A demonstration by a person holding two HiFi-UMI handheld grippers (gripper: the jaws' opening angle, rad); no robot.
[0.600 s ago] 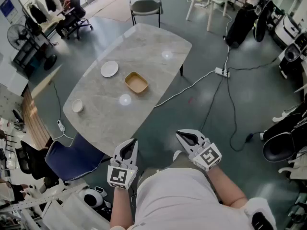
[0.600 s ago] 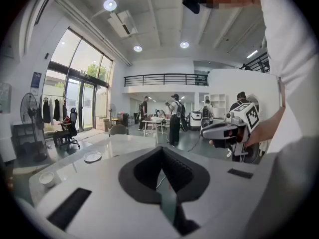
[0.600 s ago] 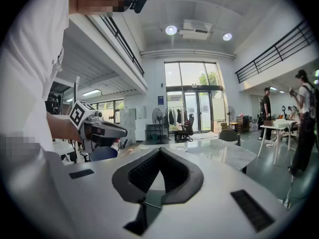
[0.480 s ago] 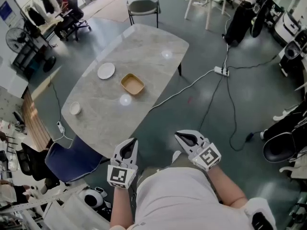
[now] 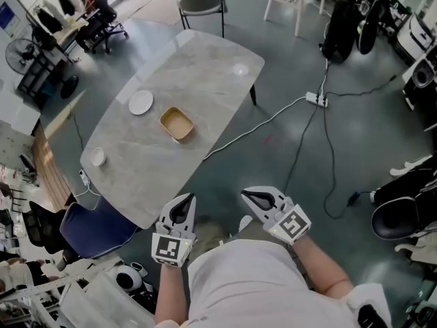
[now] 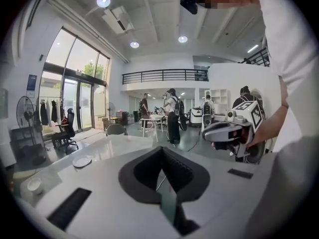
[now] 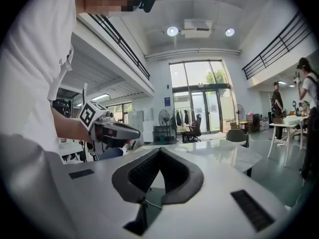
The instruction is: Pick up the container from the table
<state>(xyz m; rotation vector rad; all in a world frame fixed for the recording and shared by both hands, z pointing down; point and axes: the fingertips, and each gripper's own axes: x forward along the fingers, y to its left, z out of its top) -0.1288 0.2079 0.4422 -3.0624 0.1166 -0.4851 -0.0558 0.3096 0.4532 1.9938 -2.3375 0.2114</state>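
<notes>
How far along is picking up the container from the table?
Done: nothing; the tan container sits untouched on the marble table. In hand: left gripper and right gripper, both shut and empty, are held well short of it. Left: approach, grasp, lift.

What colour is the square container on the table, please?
The container is tan, a light yellowish brown; the head view shows it best.
</notes>
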